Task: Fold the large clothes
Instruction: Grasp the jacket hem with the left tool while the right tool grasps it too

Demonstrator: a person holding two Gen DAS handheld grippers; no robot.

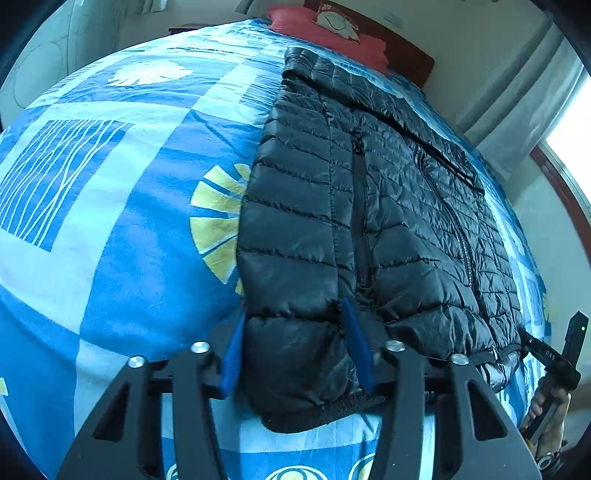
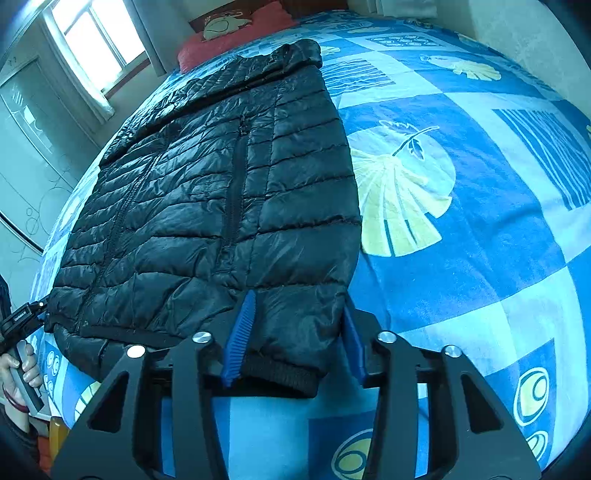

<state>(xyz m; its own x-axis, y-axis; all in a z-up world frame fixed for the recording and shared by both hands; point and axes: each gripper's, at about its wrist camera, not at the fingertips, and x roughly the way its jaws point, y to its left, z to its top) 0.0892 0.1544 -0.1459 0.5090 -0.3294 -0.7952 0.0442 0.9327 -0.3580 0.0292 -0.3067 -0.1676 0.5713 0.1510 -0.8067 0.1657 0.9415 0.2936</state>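
A black quilted puffer jacket point(image 1: 369, 184) lies flat on the bed, front up, its hem towards me and its collar at the far end. In the left wrist view my left gripper point(image 1: 295, 347) is shut on the hem's left corner, and the padded fabric bulges between the blue pads point(image 1: 234, 354). The right wrist view shows the same jacket point(image 2: 221, 166), and my right gripper point(image 2: 295, 339) is shut on the hem's right corner at the ribbed band. Each view also catches the other gripper at the far hem corner, held by a hand point(image 1: 550, 410).
A blue and white bedcover point(image 1: 129, 221) with yellow leaf prints spreads wide on both sides of the jacket. A red pillow point(image 2: 236, 33) lies against the headboard. A window point(image 2: 99, 40) with curtains and a pale wardrobe point(image 2: 26, 122) stand beside the bed.
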